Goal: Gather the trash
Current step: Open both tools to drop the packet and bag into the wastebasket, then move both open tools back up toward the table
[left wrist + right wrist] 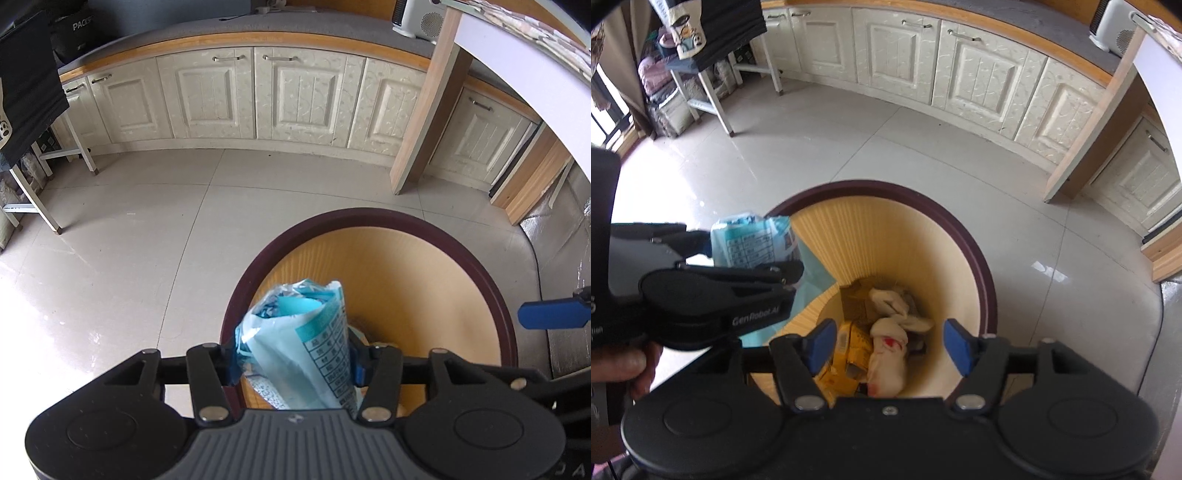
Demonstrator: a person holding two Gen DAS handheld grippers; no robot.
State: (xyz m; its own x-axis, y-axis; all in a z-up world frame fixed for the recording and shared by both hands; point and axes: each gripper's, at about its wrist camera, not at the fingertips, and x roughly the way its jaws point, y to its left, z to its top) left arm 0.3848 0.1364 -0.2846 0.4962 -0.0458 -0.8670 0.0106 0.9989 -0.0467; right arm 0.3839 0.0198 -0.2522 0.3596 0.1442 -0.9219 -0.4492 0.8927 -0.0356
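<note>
My left gripper (295, 360) is shut on a crumpled light-blue plastic wrapper (303, 339) and holds it above the left side of a round bin (506, 321) with a dark maroon rim and tan inner wall. The right wrist view shows the left gripper (753, 254) holding the wrapper (753, 240) over the bin's left rim (982, 266). My right gripper (890, 345) is open and empty above the bin's near side. Yellow packaging (846, 354), brown cardboard and white crumpled tissues (890, 332) lie at the bin's bottom. One blue fingertip (550, 314) of the right gripper shows in the left wrist view.
The bin stands on a grey tiled floor (129, 240). Cream cabinets (221, 99) under a grey counter run along the back. A wooden table leg (424, 110) stands right of the bin. A white metal rack (713, 92) with dark cloth stands at the left.
</note>
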